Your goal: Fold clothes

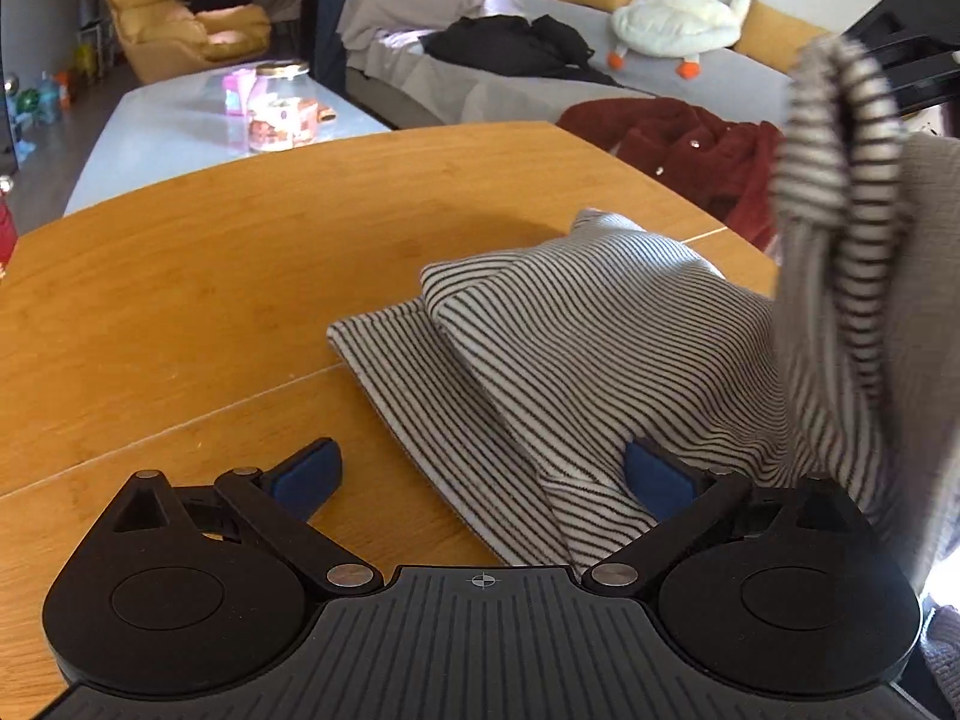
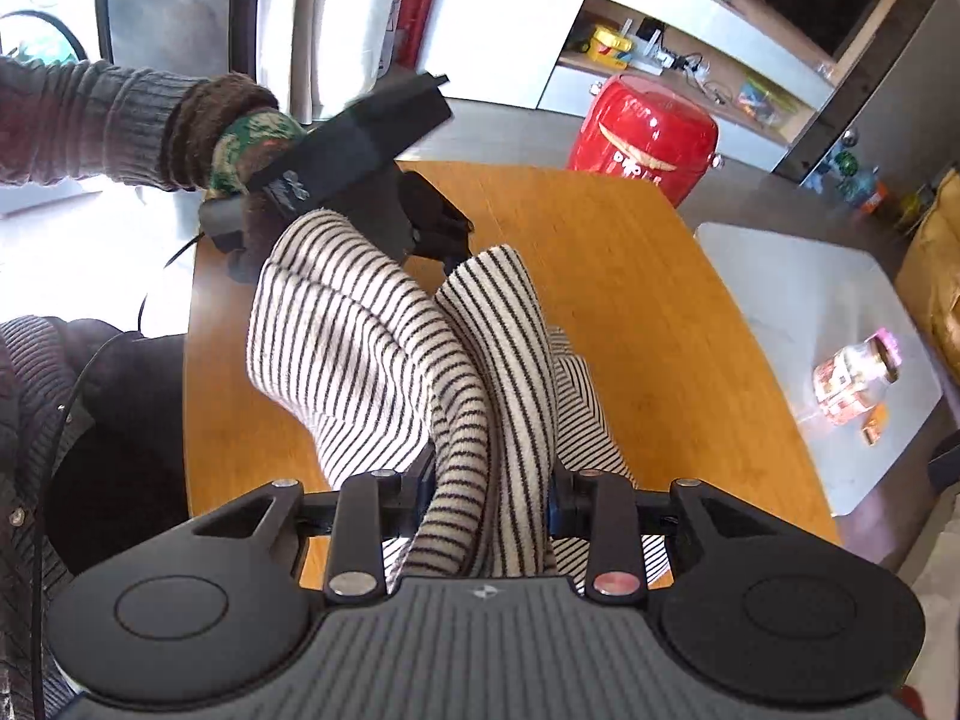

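A black-and-white striped garment lies partly on the wooden table, its right part lifted. My left gripper is open low over the table, its blue pads spread wide around the garment's near edge without pinching it. My right gripper is shut on a bunched fold of the striped garment and holds it above the table. In the left wrist view that raised fold hangs at the far right. The left gripper's black body, held by a hand in a knit sleeve, shows in the right wrist view.
A dark red coat lies past the table's far right edge. A low white table with a glass jar stands beyond. A red container sits on the floor off the table's far end. A sofa with a plush goose is behind.
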